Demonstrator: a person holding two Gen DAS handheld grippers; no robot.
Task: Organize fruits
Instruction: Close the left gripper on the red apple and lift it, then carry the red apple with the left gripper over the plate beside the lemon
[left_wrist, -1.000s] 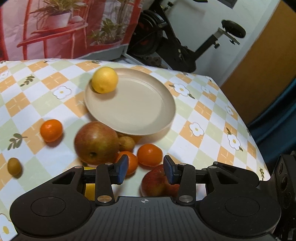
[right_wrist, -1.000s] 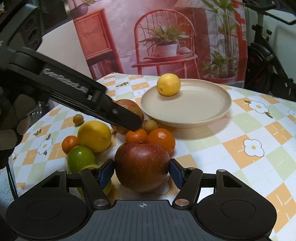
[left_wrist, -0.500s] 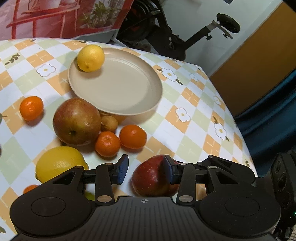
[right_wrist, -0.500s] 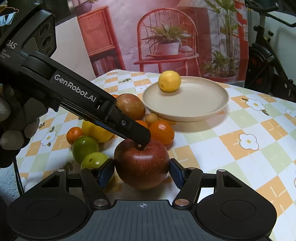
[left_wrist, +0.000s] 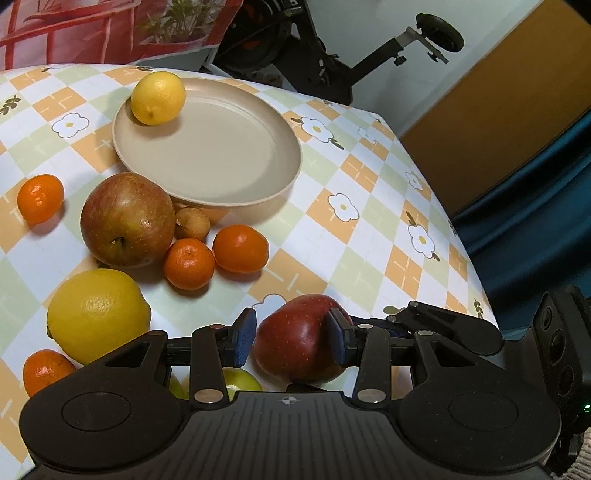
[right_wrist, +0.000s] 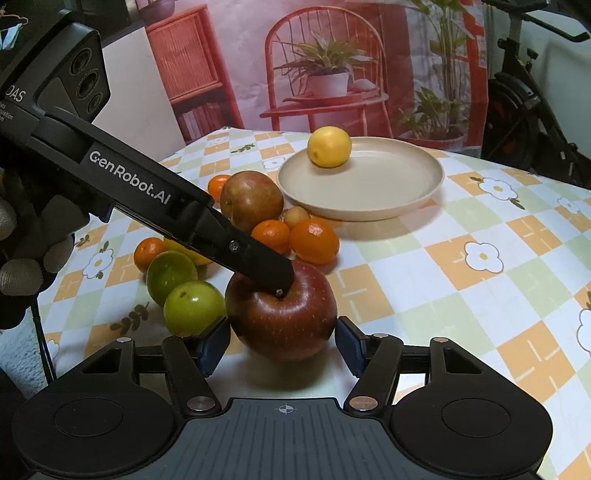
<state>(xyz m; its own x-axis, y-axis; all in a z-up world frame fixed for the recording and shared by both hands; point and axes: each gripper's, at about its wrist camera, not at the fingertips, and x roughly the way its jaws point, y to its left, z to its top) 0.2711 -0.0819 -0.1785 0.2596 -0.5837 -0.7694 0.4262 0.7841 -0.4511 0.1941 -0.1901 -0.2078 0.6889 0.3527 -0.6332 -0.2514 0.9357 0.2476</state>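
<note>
A dark red apple (right_wrist: 280, 314) stands on the flowered tablecloth, and my right gripper (right_wrist: 282, 343) is shut on its sides. My left gripper (left_wrist: 291, 341) hovers open over the same apple (left_wrist: 295, 347). Seen from the right wrist, one of its fingers (right_wrist: 258, 262) rests in the stem hollow. Further back, a beige plate (left_wrist: 288, 177) holds one lemon (left_wrist: 158, 98) at its far left rim.
Loose fruit lies left of the apple: a brownish apple (left_wrist: 127, 219), a big lemon (left_wrist: 98, 315), several mandarins (left_wrist: 189, 263), a small brown fruit (left_wrist: 192, 223), two green fruits (right_wrist: 194, 308). The table edge (left_wrist: 461, 236) drops off at the right. An exercise bike (left_wrist: 369, 55) stands behind.
My left gripper has tipped downward and come over the red apple, its finger landing on the apple's top. The right gripper has stayed around the apple.
</note>
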